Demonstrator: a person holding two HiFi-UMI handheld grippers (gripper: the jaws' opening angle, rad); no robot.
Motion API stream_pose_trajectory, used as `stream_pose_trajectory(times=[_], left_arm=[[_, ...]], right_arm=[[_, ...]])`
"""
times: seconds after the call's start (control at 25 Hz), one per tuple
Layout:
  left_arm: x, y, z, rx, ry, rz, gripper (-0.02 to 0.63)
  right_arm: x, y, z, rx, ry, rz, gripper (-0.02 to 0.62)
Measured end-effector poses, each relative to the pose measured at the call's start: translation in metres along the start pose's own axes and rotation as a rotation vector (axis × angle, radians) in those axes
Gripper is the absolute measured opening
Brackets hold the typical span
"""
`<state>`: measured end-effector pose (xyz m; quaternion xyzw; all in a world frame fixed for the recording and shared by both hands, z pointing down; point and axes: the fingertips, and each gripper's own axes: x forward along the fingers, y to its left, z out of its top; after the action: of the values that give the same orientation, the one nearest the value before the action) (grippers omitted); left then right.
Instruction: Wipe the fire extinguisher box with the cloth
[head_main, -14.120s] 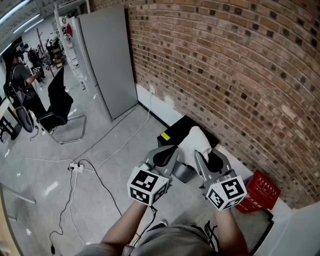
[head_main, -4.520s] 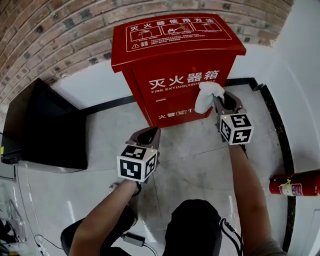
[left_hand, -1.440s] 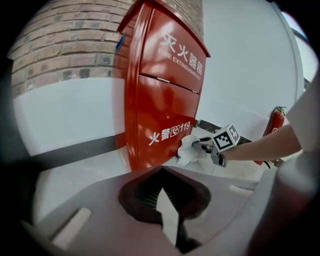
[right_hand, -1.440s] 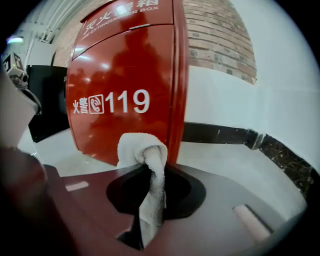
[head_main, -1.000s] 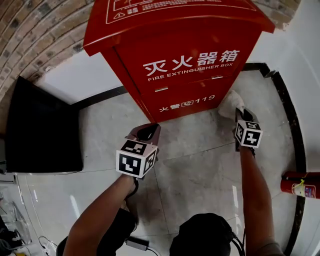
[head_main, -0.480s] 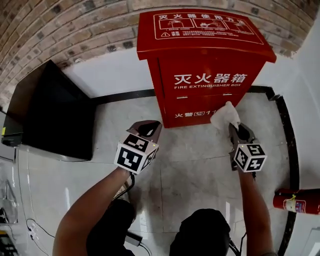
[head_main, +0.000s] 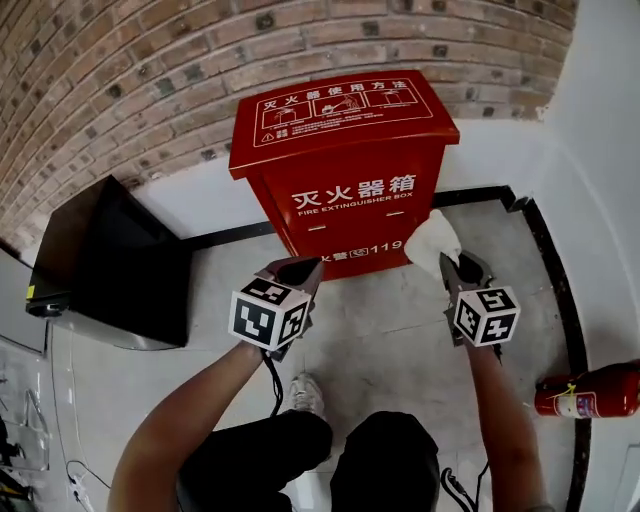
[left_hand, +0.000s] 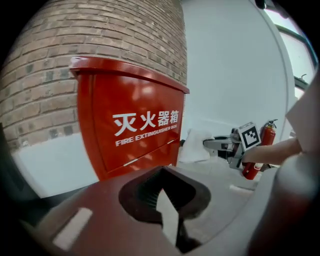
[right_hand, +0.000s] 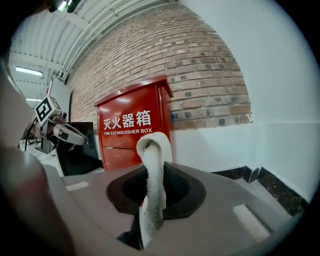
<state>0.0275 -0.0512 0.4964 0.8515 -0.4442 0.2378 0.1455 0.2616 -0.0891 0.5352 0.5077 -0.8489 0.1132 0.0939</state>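
My left jaws (head_main: 295, 268), left of centre in the head view, are closed on nothing. My right jaws (head_main: 457, 268), right of centre, are clenched on the cloth (head_main: 432, 240), with a thick fold pinched between them and the loose end bulging forward. The cloth looks soft, light and limp. I judge it will bunch and drag rather than slide, so a deep bite on a doubled fold suits it, leaving a free pad for wiping. An extinguisher (head_main: 590, 390) lies on the floor at lower right, well apart from everything else. Beyond the jaws, the cloth sits just beside the lower right corner of the box (head_main: 345, 190); I cannot tell whether they touch. The box is red, stiff sheet metal and stands at upper centre against the brick wall. Its door is shut, so I cannot see what it holds.
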Motion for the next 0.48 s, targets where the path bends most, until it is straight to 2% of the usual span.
stream_pose_trajectory(times=[0.12,0.24,0.48], left_arm=[[0.034,-0.034,0.027,0.009,-0.032,-0.068,0.000],[0.078,-0.070,0.036,0.046,-0.042,-0.160,0.000],[0.157,-0.122,0.037,0.140,-0.013,-0.306,0.000]], right_arm=[[-0.006,-0.024,0.008,-0.020,0.000,-0.025,0.071],[-0.004,-0.052,0.004,-0.016,0.027,-0.064,0.071],[0.032,-0.099,-0.009,-0.005,0.161,-0.071,0.071]])
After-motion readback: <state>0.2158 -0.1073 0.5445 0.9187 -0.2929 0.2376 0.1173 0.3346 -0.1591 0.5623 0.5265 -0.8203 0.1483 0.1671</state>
